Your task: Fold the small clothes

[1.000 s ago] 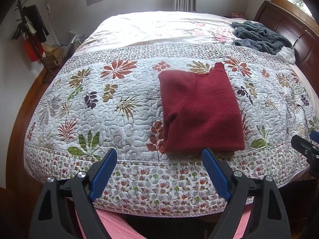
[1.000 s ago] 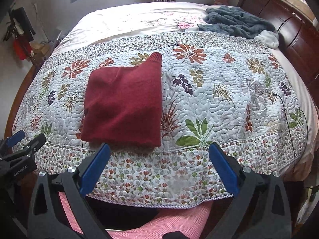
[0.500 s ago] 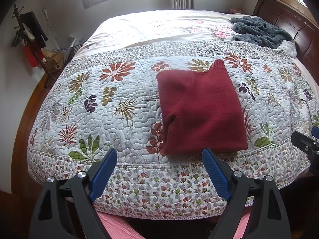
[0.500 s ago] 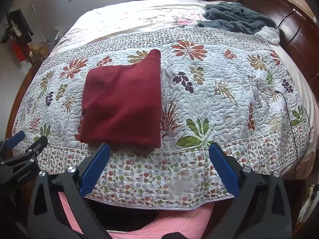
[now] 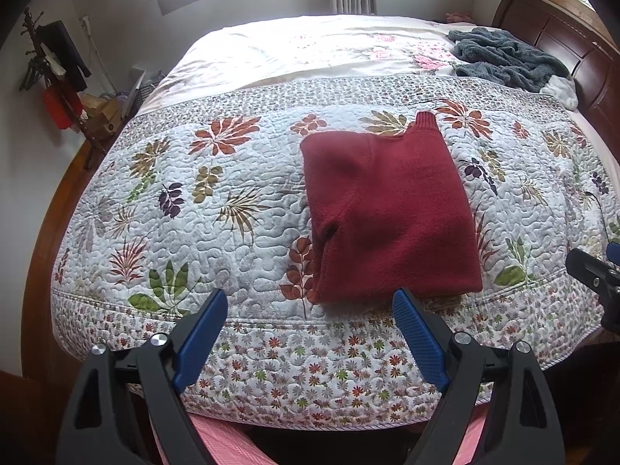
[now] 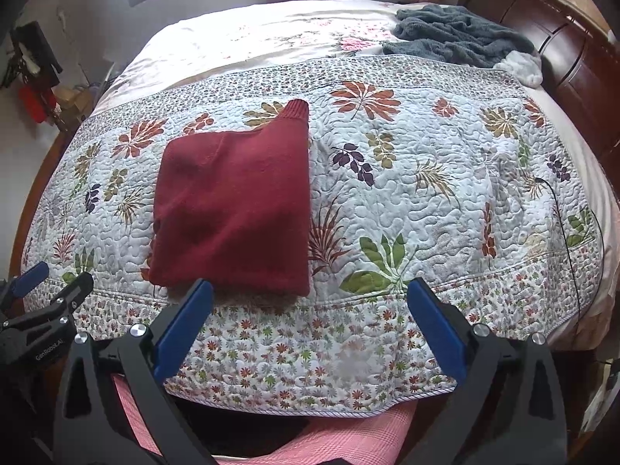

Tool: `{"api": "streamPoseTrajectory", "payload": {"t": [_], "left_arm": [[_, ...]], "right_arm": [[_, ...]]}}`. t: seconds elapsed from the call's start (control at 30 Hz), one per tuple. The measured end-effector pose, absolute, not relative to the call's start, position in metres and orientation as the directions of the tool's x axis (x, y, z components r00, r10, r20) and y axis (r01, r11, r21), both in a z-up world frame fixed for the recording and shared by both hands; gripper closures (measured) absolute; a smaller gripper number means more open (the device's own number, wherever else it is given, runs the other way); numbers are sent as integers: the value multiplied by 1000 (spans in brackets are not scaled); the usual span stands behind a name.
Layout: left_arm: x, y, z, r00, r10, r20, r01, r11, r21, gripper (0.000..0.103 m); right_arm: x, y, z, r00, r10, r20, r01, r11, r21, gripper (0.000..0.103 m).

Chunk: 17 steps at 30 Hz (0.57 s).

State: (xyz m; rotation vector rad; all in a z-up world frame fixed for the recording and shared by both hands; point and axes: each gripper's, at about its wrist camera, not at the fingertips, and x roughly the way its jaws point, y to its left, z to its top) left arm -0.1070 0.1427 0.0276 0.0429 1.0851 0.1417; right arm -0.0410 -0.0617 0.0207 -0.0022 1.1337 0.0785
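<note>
The sweater lies folded into a thick red block on the quilt, close to the near edge of the bed and a little toward its left half, with a ribbed cuff or collar poking out at the far right corner. It looks like soft, fuzzy knit, bulky but light, and I'd expect it to sag and slide open if lifted by one corner. The layers seem loosest along the left side, where a fold gapes slightly. To my eye the safest hold is at the two near corners, pinching through all layers at once, or sliding fingers under the near hem; the quilt beneath is soft too, so a low pinch could catch it as well.

The left gripper hangs just short of the near edge, jaws spread wide with nothing in them. The right gripper sits the same way, wide and empty, a bit to the sweater's right. Far off by the headboard a grey blanket lies rumpled
</note>
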Motion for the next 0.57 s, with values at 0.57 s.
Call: {"api": "streamPoseTrajectory", "payload": {"t": [0.57], "left_arm": [[-107, 145, 26, 458, 133, -879, -101, 990, 97, 16]], "right_arm": [[-38, -62, 15, 403, 50, -914, -60, 998, 28, 4]]}}
